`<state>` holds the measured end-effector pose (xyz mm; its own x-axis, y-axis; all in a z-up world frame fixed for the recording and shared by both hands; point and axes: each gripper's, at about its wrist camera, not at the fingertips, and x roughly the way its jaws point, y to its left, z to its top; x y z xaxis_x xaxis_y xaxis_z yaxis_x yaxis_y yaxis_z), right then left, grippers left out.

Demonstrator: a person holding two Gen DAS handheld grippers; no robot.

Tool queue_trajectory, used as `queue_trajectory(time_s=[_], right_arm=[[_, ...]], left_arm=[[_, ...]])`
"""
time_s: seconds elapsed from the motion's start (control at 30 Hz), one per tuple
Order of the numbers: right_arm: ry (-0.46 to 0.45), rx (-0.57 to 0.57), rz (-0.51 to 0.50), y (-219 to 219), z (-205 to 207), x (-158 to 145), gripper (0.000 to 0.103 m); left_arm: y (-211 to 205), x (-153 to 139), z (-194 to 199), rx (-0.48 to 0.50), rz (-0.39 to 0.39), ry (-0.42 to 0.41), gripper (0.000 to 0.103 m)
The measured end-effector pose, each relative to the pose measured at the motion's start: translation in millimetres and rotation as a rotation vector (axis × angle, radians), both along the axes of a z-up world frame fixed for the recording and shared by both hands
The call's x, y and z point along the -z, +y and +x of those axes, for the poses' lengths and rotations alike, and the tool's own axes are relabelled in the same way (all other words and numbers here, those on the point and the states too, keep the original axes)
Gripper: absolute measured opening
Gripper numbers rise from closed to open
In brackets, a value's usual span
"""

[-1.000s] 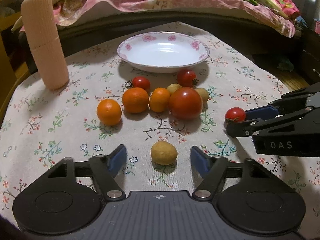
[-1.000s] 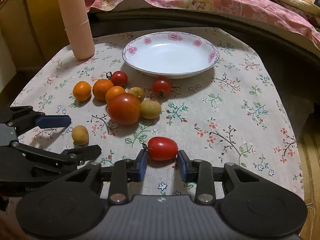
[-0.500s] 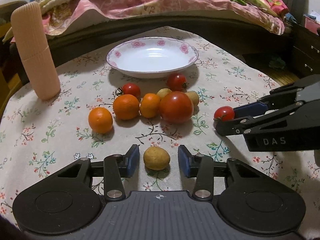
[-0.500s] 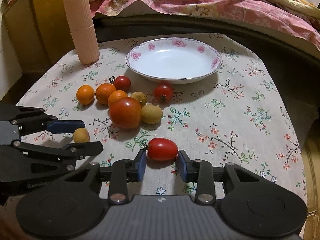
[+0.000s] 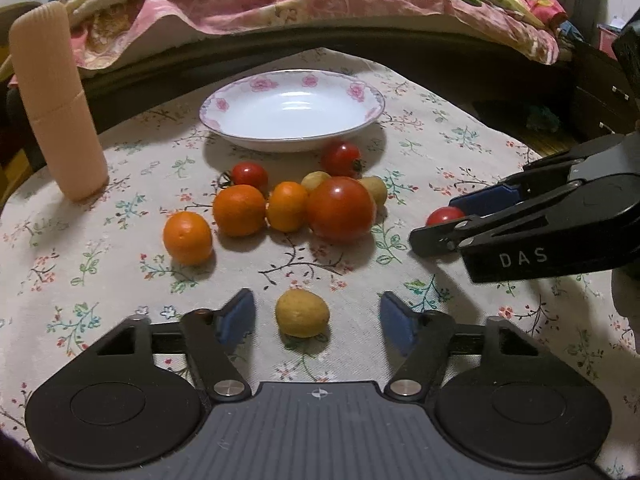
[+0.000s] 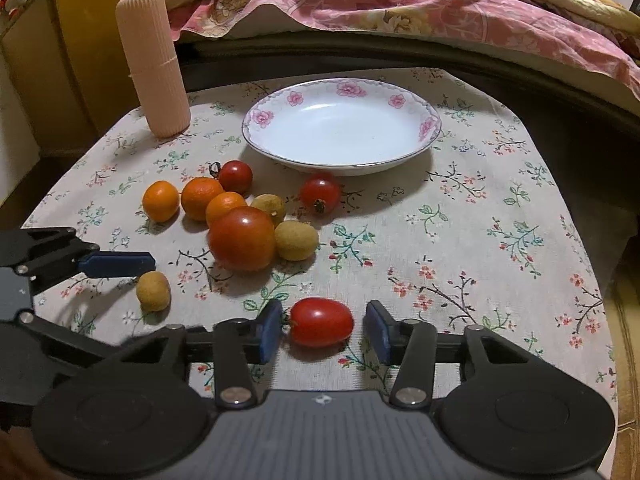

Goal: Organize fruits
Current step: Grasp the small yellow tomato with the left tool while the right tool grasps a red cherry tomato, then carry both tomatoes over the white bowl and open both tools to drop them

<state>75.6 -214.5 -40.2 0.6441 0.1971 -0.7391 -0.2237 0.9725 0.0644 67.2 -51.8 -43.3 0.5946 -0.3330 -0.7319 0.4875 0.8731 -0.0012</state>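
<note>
Left wrist view. The left tongs (image 5: 317,316) stand wide apart astride a small yellow-brown oval fruit (image 5: 302,313), neither blue pad touching it; its long axis runs across the view, pad to pad. It lies on the floral-cloth worktop (image 5: 100,280) toward the near edge. Beyond it sits a cluster: three orange mandarins (image 5: 239,210), one large red round tomato (image 5: 341,208), two more yellow-brown fruits and two small red cherry tomatoes. A white shallow dish with pink flowers on its rim (image 5: 224,98) stands empty near the far edge, and a tall ribbed pink cylinder (image 5: 56,104) near the far left corner. The right tongs (image 5: 442,220) enter from the right edge, seen side-on, so their gap cannot be judged here; only the tip of a red fruit shows between them.

Right wrist view. That fruit proves to be a red oval plum tomato (image 6: 321,321), long axis crosswise, stem end pointing to the left pad. The right tongs (image 6: 322,330) are open, with a clear gap at the right pad; the stem reaches close to the left one. The left tongs (image 6: 132,280) show side-on at the left edge, flanking the yellow-brown fruit (image 6: 153,291). A pink quilted bed (image 6: 400,12) lies behind the worktop.
</note>
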Motion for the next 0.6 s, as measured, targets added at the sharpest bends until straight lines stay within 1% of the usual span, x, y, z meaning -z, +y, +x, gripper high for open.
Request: queue_trajectory(time_s=[0.07,0.13,0.23,0.33,0.6], right_arm=[[0.009,0.009,0.002,-2,-1,-1,0.041],[0.018,0.015,0.004,-3,-4,-2,0.040],[0.021,0.017,-0.011,-2,-12,-2,0.040],[0.028,0.019,-0.008,0,-14,-5,0.039],[-0.001,0.022,0.013,9,-14,-21,0.039]], left_arm=[[2,-2,-1,-0.007,-0.005,0.008,0.056],[3,-4,-1,-0.011,-0.007,0.019,0.049],[2,-5,-3,-0.009,0.004,0.016,0.043],[2,-6,-2,-0.011,-0.003,0.030,0.035],[11,-10,0,-0.046,-0.045,0.082,0.035]])
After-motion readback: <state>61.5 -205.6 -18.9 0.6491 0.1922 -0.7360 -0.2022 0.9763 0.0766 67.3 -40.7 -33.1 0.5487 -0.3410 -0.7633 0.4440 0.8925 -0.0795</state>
